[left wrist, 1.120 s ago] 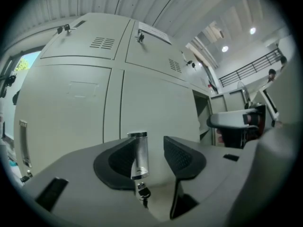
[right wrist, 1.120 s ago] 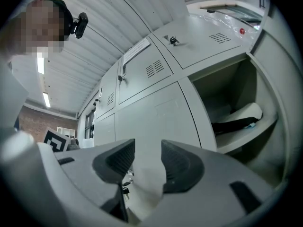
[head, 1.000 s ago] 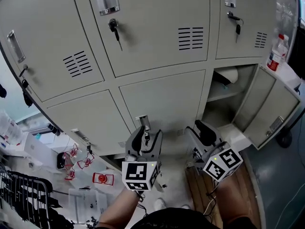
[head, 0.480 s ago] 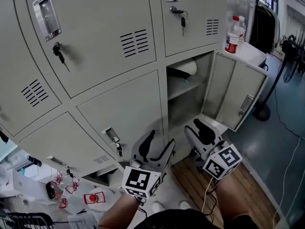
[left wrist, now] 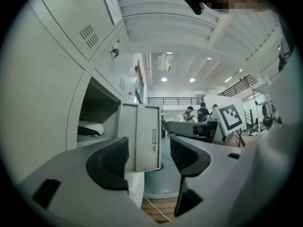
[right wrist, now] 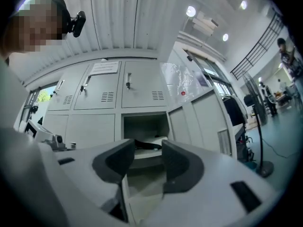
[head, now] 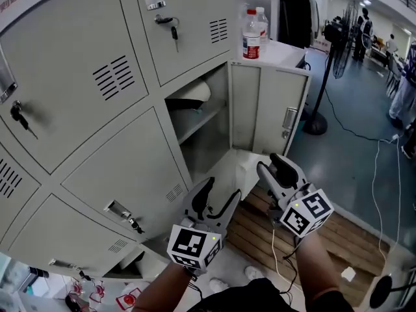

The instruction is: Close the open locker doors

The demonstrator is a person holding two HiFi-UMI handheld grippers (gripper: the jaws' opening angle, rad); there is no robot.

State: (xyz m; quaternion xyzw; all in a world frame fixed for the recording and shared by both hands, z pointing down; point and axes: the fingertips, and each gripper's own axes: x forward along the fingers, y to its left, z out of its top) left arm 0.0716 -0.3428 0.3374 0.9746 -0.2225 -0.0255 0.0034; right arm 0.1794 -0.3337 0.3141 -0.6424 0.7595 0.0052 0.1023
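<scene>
A: Head view entry. Your left gripper (head: 220, 197) sits low at centre frame. Its jaws are spread wide, having just been opening, and nothing is between them.

B: The left gripper view confirms it: only air in the gap, with the open locker door (head: 268, 112) far off beyond the pads. And your right gripper (head: 273, 169)?

A: It is right of centre, just beside the left one. Its jaws are apart, somewhat narrower, and hold nothing. Its own view looks past them into the open compartment (head: 198, 132).

B: The door is in the upper middle of the head view, swung well out at the compartment's right side, with its latch on the far right edge. Neither of your grippers touches it; both sit lower in the frame, apart from it.

A: Inside the compartment, a pale roll (head: 195, 95) lies on a shelf. A bottle (head: 251, 34) with a red label stands on a white surface just above the door's top edge.

B: The other doors, in the left half of the frame, are shut, and a key (head: 173, 26) hangs in one lock. Wooden slats (head: 257, 229) lie on the floor beneath your grippers.
</scene>
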